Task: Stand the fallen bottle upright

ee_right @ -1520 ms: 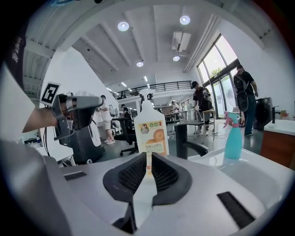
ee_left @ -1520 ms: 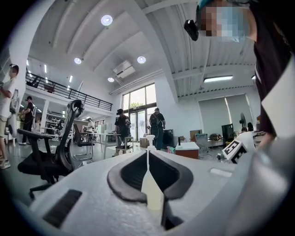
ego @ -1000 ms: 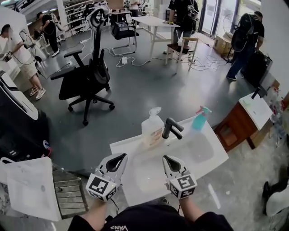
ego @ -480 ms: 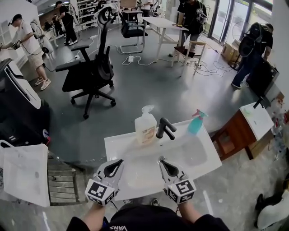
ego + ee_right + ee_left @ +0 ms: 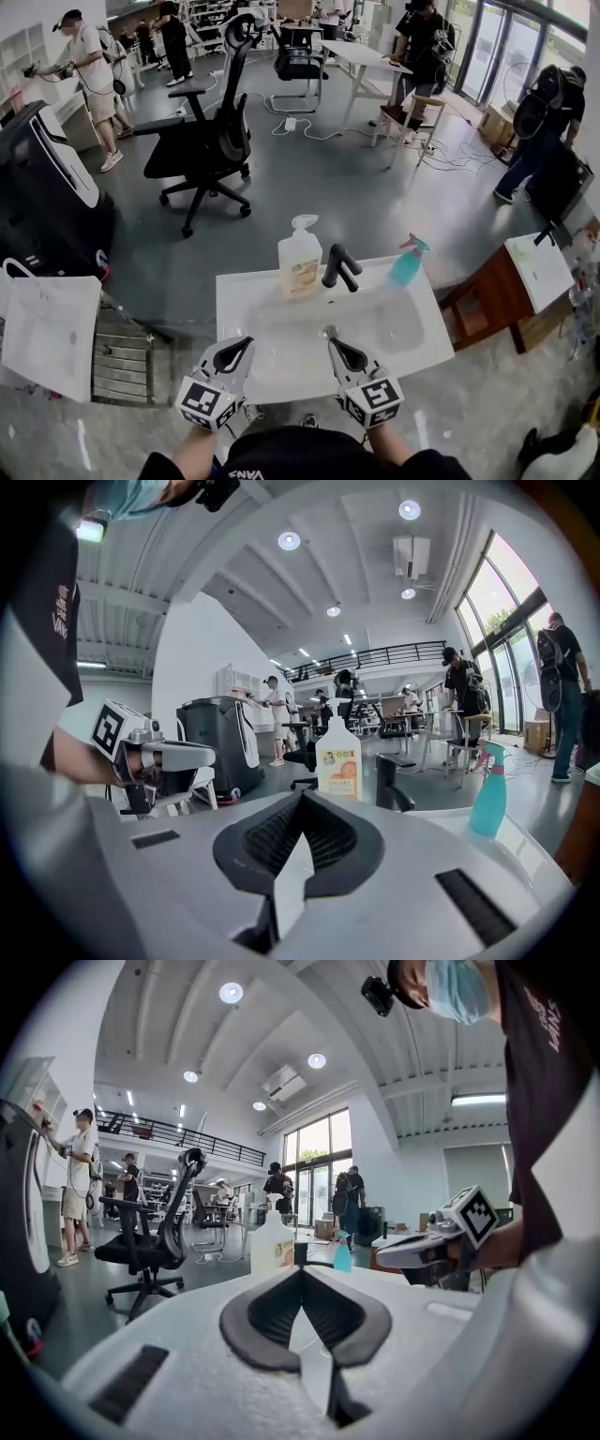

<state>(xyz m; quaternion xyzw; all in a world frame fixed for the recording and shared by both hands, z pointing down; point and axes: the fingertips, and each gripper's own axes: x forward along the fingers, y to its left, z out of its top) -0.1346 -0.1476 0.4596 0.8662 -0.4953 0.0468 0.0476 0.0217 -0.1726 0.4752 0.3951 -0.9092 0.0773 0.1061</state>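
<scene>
A white sink top (image 5: 246,305) carries a black faucet (image 5: 337,267). Left of the faucet a clear pump bottle with an orange label (image 5: 299,258) stands upright. To the right of the faucet a teal spray bottle (image 5: 407,263) also stands upright. No bottle lies on its side in any view. My left gripper (image 5: 246,343) and right gripper (image 5: 332,343) hover over the sink's front part, both shut and empty, pointing at the bottles. The left gripper view shows the pump bottle (image 5: 273,1246) beyond its jaws. In the right gripper view the pump bottle (image 5: 338,759) and the spray bottle (image 5: 487,799) are ahead.
A black office chair (image 5: 202,150) stands on the grey floor behind the sink. A black machine (image 5: 47,206) and a second white basin (image 5: 47,337) are at the left, a wooden cabinet (image 5: 497,300) at the right. Several people stand far back.
Both grippers have drawn back a little toward the sink's front edge and stayed shut. The head view has swung, so the sink sits more central. The bottles have not moved.
</scene>
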